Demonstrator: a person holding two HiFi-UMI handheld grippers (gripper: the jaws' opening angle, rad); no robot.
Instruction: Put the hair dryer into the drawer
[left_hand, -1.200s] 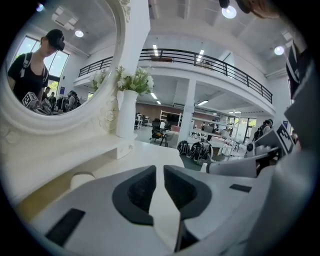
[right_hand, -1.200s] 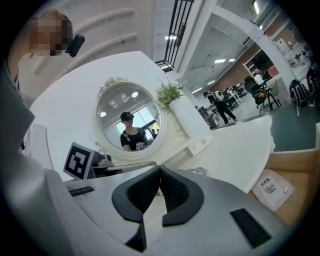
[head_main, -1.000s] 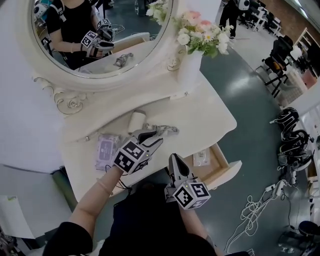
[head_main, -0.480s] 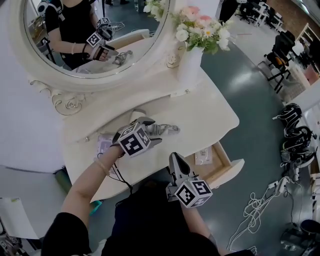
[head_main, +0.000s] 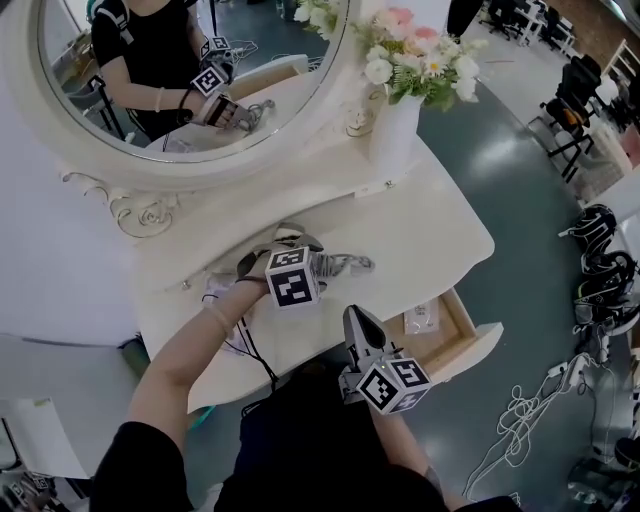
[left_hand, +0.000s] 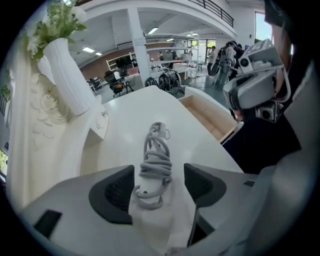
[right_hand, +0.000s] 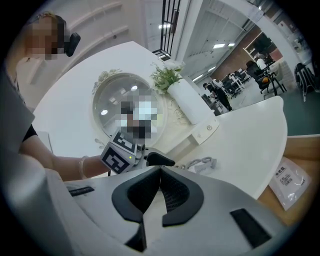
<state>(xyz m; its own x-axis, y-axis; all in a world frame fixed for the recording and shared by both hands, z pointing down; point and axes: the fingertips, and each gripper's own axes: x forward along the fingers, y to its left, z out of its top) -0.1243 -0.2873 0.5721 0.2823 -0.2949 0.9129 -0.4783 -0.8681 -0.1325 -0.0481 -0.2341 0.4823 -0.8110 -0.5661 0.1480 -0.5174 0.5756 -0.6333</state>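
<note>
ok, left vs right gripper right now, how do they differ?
Left gripper: fingers have just been opening and straddle the hair dryer without pressing it. Right gripper: fingers shut, empty. Left is over the table, tilted down. Right hangs off its front edge by the open drawer, roughly level. Both are the same grey two-finger build.

Glossy teal floor, oval mirror, white vanity.
</note>
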